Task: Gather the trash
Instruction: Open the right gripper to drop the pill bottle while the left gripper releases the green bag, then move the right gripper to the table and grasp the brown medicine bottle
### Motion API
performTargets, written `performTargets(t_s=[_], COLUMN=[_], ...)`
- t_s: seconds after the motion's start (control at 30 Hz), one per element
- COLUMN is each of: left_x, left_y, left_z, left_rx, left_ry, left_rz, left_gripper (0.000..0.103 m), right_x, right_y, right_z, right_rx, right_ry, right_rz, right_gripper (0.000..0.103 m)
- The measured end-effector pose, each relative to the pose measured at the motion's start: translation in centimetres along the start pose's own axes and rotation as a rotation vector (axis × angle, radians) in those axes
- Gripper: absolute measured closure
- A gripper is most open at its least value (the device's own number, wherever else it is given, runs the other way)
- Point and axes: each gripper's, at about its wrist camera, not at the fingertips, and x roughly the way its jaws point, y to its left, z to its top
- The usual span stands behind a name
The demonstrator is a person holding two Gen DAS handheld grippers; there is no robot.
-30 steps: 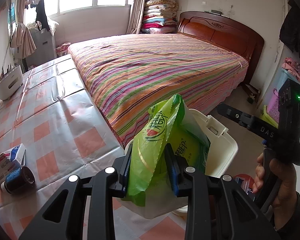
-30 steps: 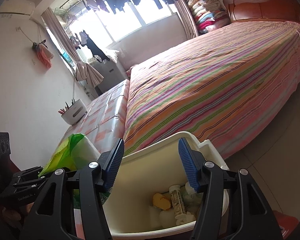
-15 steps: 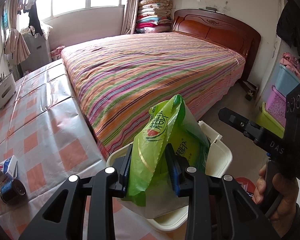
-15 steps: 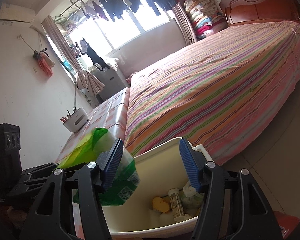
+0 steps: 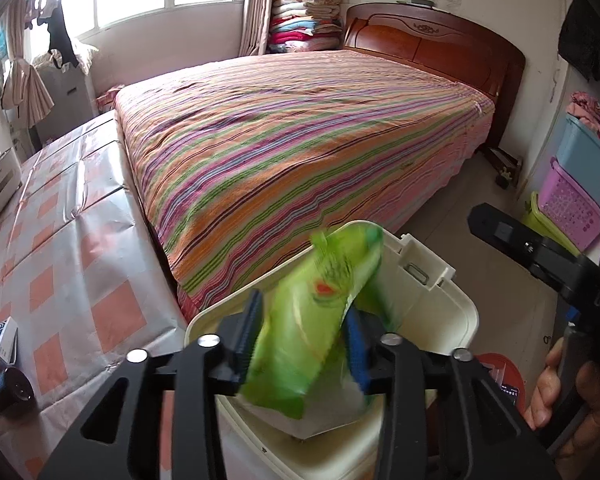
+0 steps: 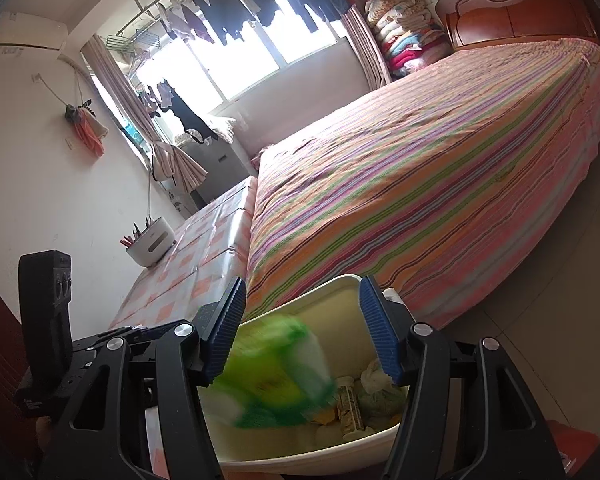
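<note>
- Tabletop [image 5: 72, 264] on the left, checkered cloth, small box and dark jar at its near edge.
- Left gripper [image 5: 304, 340] fingers are opening; blurry green bag [image 5: 312, 320] sits loose between them, over the white bin [image 5: 456, 320].
- Right gripper [image 6: 300, 332] fingers wide, holding nothing, above that bin.

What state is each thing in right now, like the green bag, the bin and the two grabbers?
Green bag: blurred, dropping between the opening jaws into the bin.
Bin: lid off, partly filled with trash.
Left gripper: jaws opening, over the bin.
Right gripper: open, holding nothing.
Bed: made, striped cover.
</note>
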Motion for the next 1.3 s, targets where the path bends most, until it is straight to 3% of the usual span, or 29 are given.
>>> performTargets(t_s=[0.03,0.07,0.33,0.5,1.03,1.3], left_x=[0.1,0.1,-1.6,-4.3,-12.6,-14.8], left_y=[0.0,0.0,-0.1,1.8,16.9,23.8], left_z=[0.0,0.0,-0.2,-0.5,-4.8,-8.3], left_rx=[0.001,0.005,0.051,0.010,-0.304,-0.435], left_ry=[0.009,0.013,-0.009,-0.043,-0.105,-0.113], left_rz=[0.005,0.009,0.061,0.080,0.184,0.271], left_gripper=[0.033,0.030,0.029,0.029,0.029,0.029], right_x=[0.1,0.2,-0.2,0.3,5.1,7.9], right_y=[0.2,0.3,1.0,3.1,17.3,22.3], right_z=[0.0,-0.1,0.4,0.4,-3.3,-6.7], right_rx=[-0.003,-0.006,-0.001,-0.025,-0.269,-0.366], right_ry=[0.001,0.003,-0.017,-0.019,0.093,0.232], right_rz=[0.001,0.001,0.025,0.061,0.265,0.411], right_gripper=[0.045,0.045,0.044,0.038,0.024,0.024])
